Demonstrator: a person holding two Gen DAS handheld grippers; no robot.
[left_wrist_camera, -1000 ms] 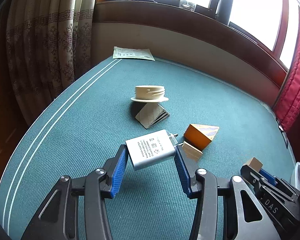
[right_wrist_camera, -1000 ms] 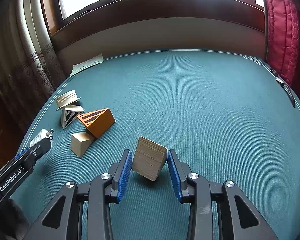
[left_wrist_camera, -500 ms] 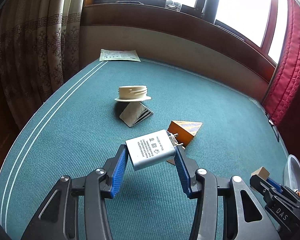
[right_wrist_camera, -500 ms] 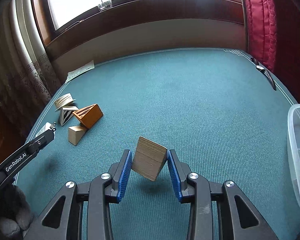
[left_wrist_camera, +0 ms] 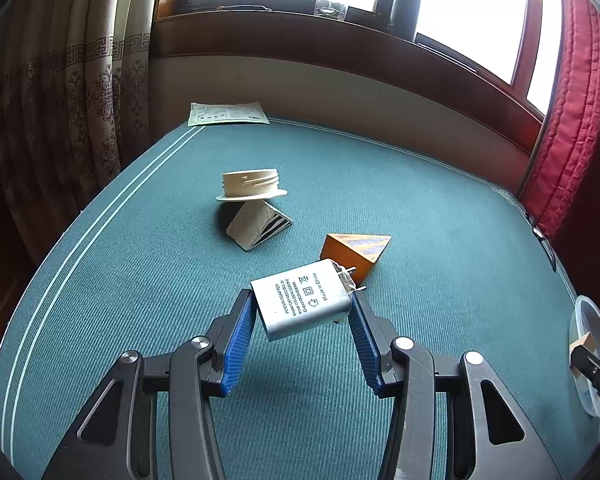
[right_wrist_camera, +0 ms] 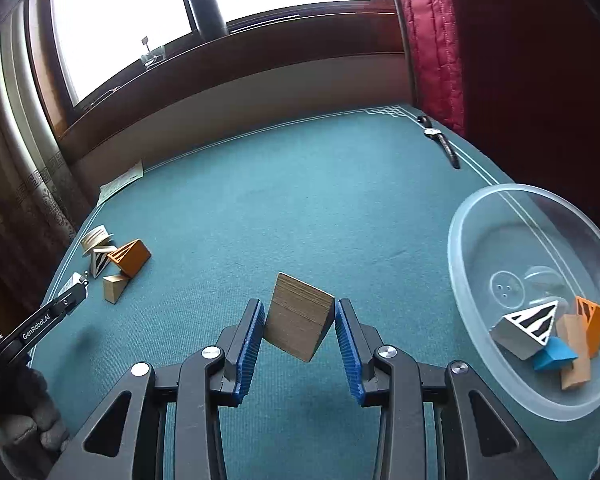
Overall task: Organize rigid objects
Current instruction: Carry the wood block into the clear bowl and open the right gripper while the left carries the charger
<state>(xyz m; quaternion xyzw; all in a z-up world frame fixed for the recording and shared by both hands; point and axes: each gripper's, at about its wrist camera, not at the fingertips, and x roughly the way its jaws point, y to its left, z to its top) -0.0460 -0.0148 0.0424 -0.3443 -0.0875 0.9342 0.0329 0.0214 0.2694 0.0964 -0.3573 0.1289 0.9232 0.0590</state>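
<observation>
Wooden wedge (right_wrist_camera: 299, 322), tilted on one corner, sits clamped between the blue pads of the right gripper (right_wrist_camera: 300, 328) above the teal table (right_wrist_camera: 300, 208), near a clear plastic bowl (right_wrist_camera: 476, 216) at the table's right edge. Inside the bowl lie a white striped wedge (right_wrist_camera: 526, 330), a blue block (right_wrist_camera: 555, 354), a tan block (right_wrist_camera: 576, 360) and an orange striped wedge (right_wrist_camera: 592, 324).

Across the table, the left gripper (left_wrist_camera: 303, 308) is closed on a silver power adapter (left_wrist_camera: 302, 300), held askew off the cloth with its two prongs pointing to the right. Beyond it rest an orange wedge (left_wrist_camera: 354, 250), a grey striped wedge (left_wrist_camera: 258, 226) and a cream threaded cap (left_wrist_camera: 252, 186) perched on that wedge's top. A small plain wooden wedge (right_wrist_camera: 114, 287) lies just beside the orange one in the right wrist view.

A printed sheet (left_wrist_camera: 228, 114) lies at the far left corner of the table, and a wristwatch (right_wrist_camera: 440, 140) lies near the red curtain (right_wrist_camera: 432, 40). A gloved hand (right_wrist_camera: 24, 424) shows at the lower left of the right wrist view.
</observation>
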